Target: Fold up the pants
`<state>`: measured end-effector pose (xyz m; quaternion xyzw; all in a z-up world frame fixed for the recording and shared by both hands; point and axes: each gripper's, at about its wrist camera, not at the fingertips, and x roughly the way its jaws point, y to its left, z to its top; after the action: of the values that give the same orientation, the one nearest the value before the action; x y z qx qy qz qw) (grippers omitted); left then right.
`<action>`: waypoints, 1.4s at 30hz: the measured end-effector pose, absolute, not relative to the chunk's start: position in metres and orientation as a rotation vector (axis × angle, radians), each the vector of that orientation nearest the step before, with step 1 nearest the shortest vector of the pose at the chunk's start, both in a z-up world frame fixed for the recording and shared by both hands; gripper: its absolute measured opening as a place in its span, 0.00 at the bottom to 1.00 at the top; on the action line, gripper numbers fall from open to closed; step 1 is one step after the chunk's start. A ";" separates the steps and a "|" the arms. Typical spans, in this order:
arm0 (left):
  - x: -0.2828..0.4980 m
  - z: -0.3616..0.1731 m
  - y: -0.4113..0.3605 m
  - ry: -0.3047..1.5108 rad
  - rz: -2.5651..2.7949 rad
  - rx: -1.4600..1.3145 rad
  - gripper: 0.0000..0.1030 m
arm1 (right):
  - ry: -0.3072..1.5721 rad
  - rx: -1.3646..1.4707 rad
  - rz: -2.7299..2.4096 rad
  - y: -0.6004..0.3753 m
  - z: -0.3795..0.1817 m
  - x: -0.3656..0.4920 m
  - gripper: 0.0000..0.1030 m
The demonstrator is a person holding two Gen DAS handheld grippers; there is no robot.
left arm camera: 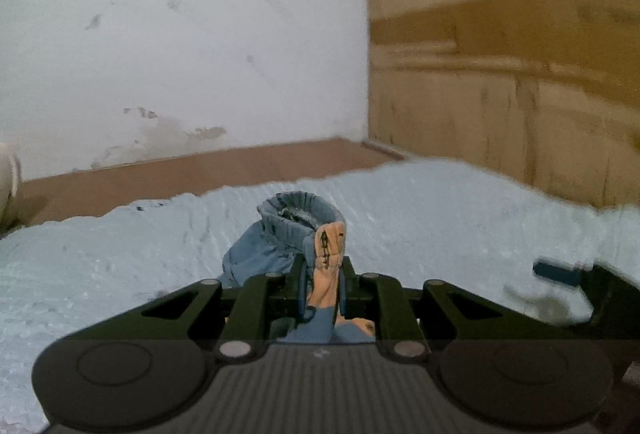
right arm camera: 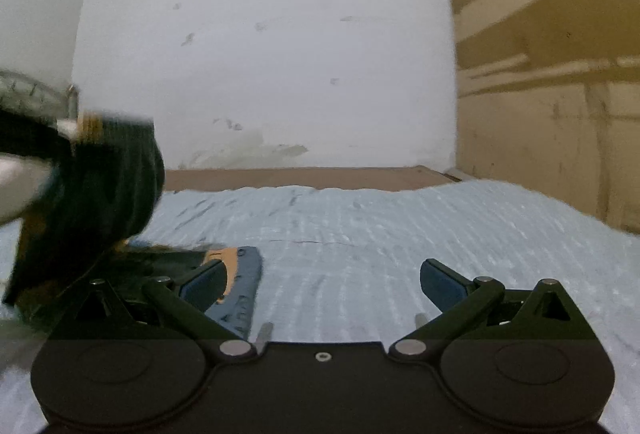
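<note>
Presently: left gripper [left arm camera: 320, 274], fingers closed tight on blue-and-orange pants [left arm camera: 296, 234], bunched above pale blue cover [left arm camera: 440, 218]; right gripper [right arm camera: 322, 280], fingers spread wide, holding nothing, pants fold just beside its left finger [right arm camera: 200, 280]

The left gripper [left arm camera: 320, 270] is clamped on a bunched fold of the blue pants [left arm camera: 276, 238], whose waistband curls up in a loop above the jaws with an orange inner lining facing the camera. The cloth rises off a pale blue textured cover [left arm camera: 440, 218] that spreads across the whole foreground. At the far right edge, blurred, the right gripper [left arm camera: 560, 272] shows one blue-padded finger over the same cover; behind stand a white wall [left arm camera: 180, 33] and brown wooden panelling [left arm camera: 500, 53].
</note>
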<state>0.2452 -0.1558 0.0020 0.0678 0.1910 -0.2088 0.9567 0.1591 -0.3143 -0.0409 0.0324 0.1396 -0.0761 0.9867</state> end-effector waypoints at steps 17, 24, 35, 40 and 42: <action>0.218 -0.052 -0.181 0.503 -0.470 0.279 0.68 | 0.290 0.231 -0.099 -0.340 -0.058 0.158 0.99; 0.210 -0.059 -0.177 0.499 -0.465 0.348 0.59 | 0.306 0.263 -0.048 -0.343 -0.059 0.158 0.99; 0.208 -0.060 -0.175 0.510 -0.497 0.367 0.23 | 0.424 0.306 0.265 -0.334 -0.035 0.223 0.88; 0.211 -0.059 -0.173 0.512 -0.495 0.358 0.11 | 0.512 0.342 0.336 -0.324 -0.041 0.266 0.55; 0.213 -0.057 -0.172 0.514 -0.494 0.341 0.07 | 0.551 0.364 0.335 -0.323 -0.049 0.272 0.35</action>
<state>0.2127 -0.1718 -0.0568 0.1661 0.2502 -0.2407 0.9230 0.2722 -0.3231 -0.0495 0.1777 0.2695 0.1636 0.9322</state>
